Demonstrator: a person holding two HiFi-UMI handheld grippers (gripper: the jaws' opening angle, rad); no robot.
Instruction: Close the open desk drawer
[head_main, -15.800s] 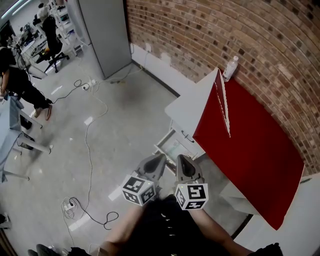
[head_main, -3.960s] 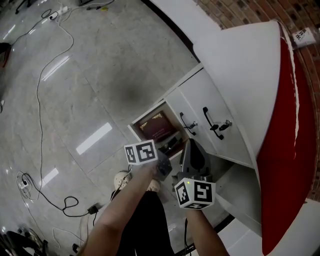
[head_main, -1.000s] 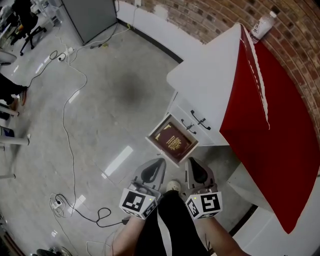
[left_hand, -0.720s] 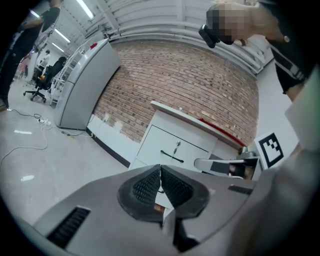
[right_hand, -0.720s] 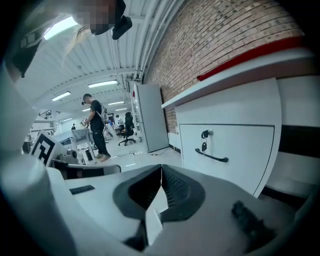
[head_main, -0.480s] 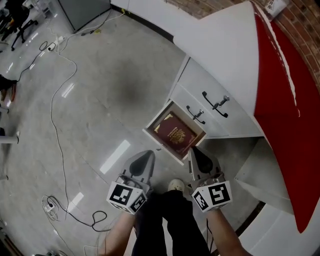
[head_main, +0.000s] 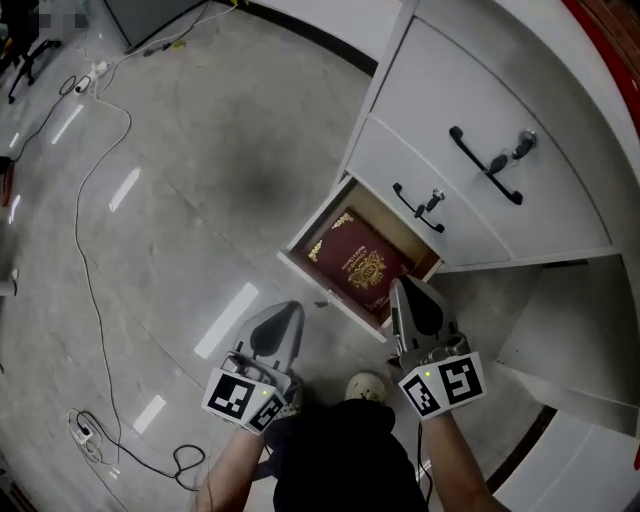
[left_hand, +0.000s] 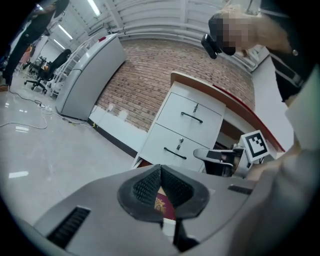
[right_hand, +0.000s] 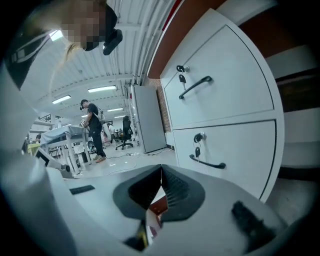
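the drawer (head_main: 318, 287) is the lowest of three in the white cabinet (head_main: 560, 215). it stands pulled out over the floor (head_main: 200, 180), with its front panel towards the person and just ahead of both grippers. a dark red book (head_main: 360, 268) lies flat inside and fills most of the bottom.

the left gripper (head_main: 288, 310) has its jaws pressed together and holds nothing; in the left gripper view the book shows past the tips, not between them. the right gripper (head_main: 402, 287) is likewise closed and empty, and hangs over the drawer's near right corner.

judging by its build, the drawer is a stiff, light box on runners, and the book adds little weight. it should slide with a level push and needs no gripping. the flat front panel is the place to press, near its middle, or at both ends with one gripper each, so it does not skew and bind. the panel looks smooth, so closed tips could slip off if they press at a slant. i cannot make out its own handle from above.

above it, the middle drawer's handle (head_main: 418, 208) with keys (head_main: 433, 199) sticks out, and so does the top handle (head_main: 485, 163); a gripper that follows the panel in too high could knock them. the person's shoe (head_main: 365, 385) is near the drawer front. a cable (head_main: 90, 250) lies well apart at the left of the floor. nothing stands up out of the drawer to block it.
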